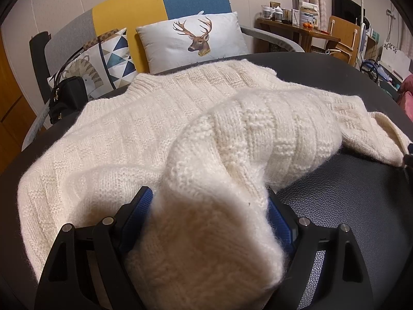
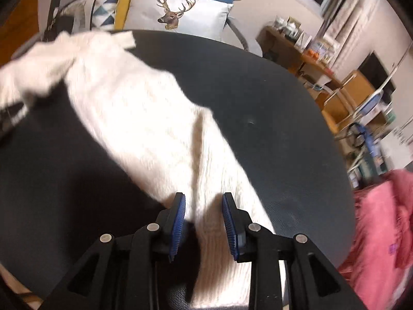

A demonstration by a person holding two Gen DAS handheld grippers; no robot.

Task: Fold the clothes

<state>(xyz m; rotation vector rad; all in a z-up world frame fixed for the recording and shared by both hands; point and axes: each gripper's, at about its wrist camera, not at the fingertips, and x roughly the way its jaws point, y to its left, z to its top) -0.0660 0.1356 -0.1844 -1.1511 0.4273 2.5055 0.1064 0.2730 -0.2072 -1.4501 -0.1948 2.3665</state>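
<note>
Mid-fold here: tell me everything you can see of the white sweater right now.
The white sweater is a cream, chunky, fuzzy knit with a ribbed band pattern. Its body lies spread fairly flat on the dark leather-look table, ribbed hem toward the deer pillow. One sleeve is lifted and bunched between the blue pads of the left tool, draping back over the body. In the blurred right wrist view, a stretch of knit runs between the right tool fingers, which stand apart.

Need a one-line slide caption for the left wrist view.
Left gripper lifts a bunched sleeve of the cream knit sweater over the black table.
</note>
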